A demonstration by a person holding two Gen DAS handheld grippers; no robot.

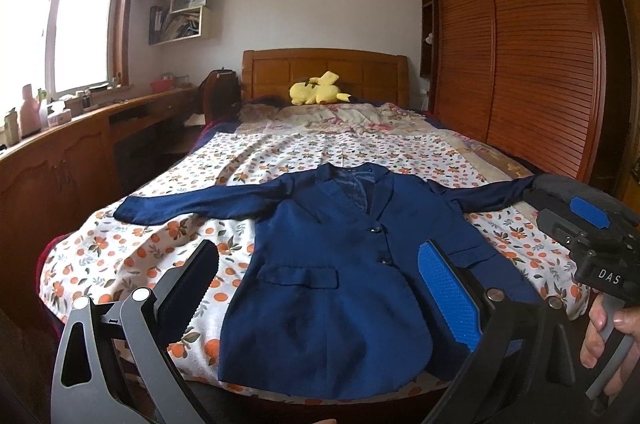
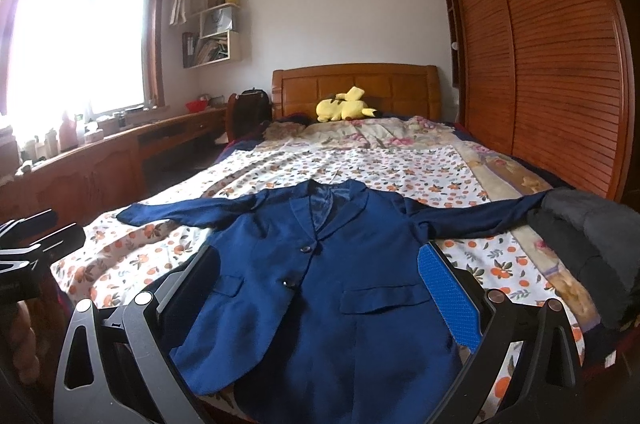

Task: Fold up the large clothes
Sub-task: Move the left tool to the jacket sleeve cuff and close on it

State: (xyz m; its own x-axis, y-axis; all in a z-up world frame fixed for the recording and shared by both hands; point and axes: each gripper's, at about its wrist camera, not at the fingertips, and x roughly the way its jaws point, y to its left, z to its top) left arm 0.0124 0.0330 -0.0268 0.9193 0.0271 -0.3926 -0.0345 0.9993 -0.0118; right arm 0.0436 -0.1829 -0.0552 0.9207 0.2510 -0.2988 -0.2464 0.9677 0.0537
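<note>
A navy blue blazer (image 1: 328, 264) lies face up on the bed, buttoned, with both sleeves spread out sideways; in the right wrist view the blazer (image 2: 328, 288) fills the near middle. My left gripper (image 1: 320, 288) hovers open above the blazer's lower front, nothing between its fingers. My right gripper (image 2: 320, 296) is open too, over the hem area. The right gripper (image 1: 592, 248) shows at the right edge of the left wrist view, held by a hand (image 1: 608, 332). The left gripper's body (image 2: 28, 256) shows at the left edge of the right wrist view.
The bed wears an orange-flowered sheet (image 1: 160, 248). A dark grey garment (image 2: 592, 244) lies on the bed's right side, over the end of the right sleeve. A yellow plush toy (image 1: 318, 90) rests by the wooden headboard. A louvred wardrobe (image 1: 520, 44) stands right, a desk (image 1: 60, 152) left.
</note>
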